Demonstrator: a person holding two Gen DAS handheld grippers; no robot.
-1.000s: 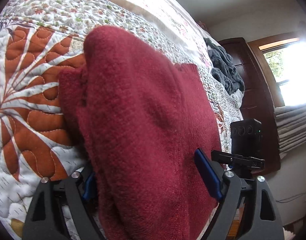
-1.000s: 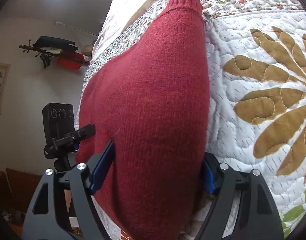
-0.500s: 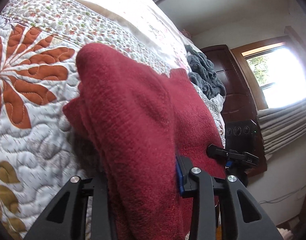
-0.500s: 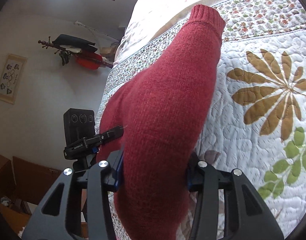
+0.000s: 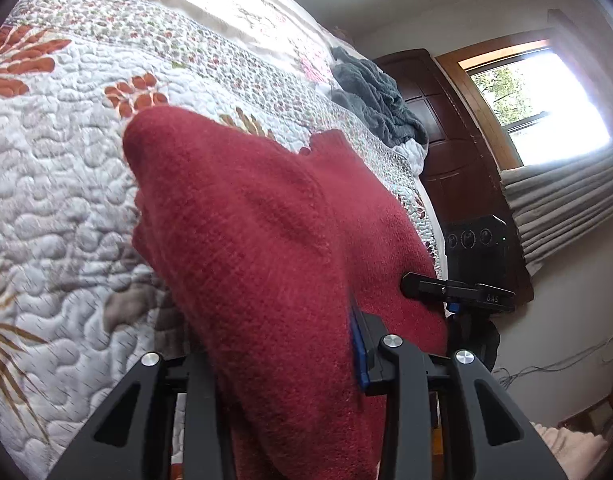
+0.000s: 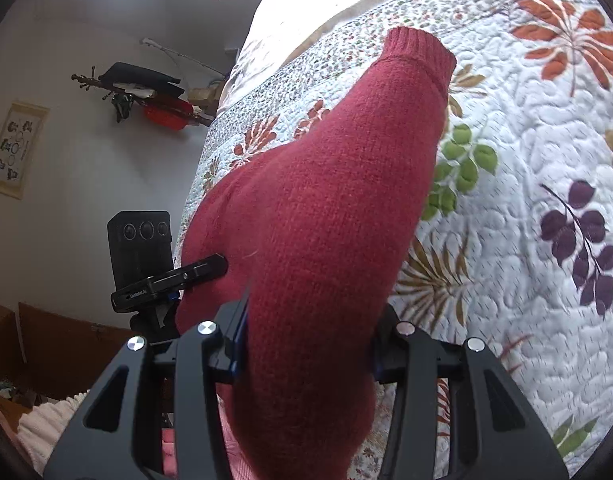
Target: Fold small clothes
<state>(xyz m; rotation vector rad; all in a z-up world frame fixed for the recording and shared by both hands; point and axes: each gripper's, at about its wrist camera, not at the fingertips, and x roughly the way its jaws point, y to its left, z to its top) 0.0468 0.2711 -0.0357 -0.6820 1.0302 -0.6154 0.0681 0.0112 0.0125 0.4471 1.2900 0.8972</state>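
A dark red knitted sweater [image 5: 258, 240] hangs lifted above the quilted bed cover [image 5: 58, 184]. My left gripper [image 5: 282, 364] is shut on one edge of it, and the cloth bulges up between the fingers. In the right wrist view the same red sweater [image 6: 330, 216] stretches away from me, its ribbed hem [image 6: 422, 46] at the far end over the quilt [image 6: 538, 152]. My right gripper [image 6: 306, 344] is shut on its near edge. Each camera shows the other gripper's camera block [image 5: 476, 240] [image 6: 140, 240] beside the sweater. The fingertips are buried in cloth.
A grey blanket [image 5: 378, 100] lies heaped at the far end of the bed by a dark wooden headboard [image 5: 454, 152]. A bright window [image 5: 538, 100] with curtains is to the right. A wall rack [image 6: 146, 92] with hung items and a framed picture [image 6: 14, 148] are on the left wall.
Both grippers went from open around the sweater to shut on it, then rose and drew back. The sweater has lifted off the quilt, and more of the bed shows beneath.
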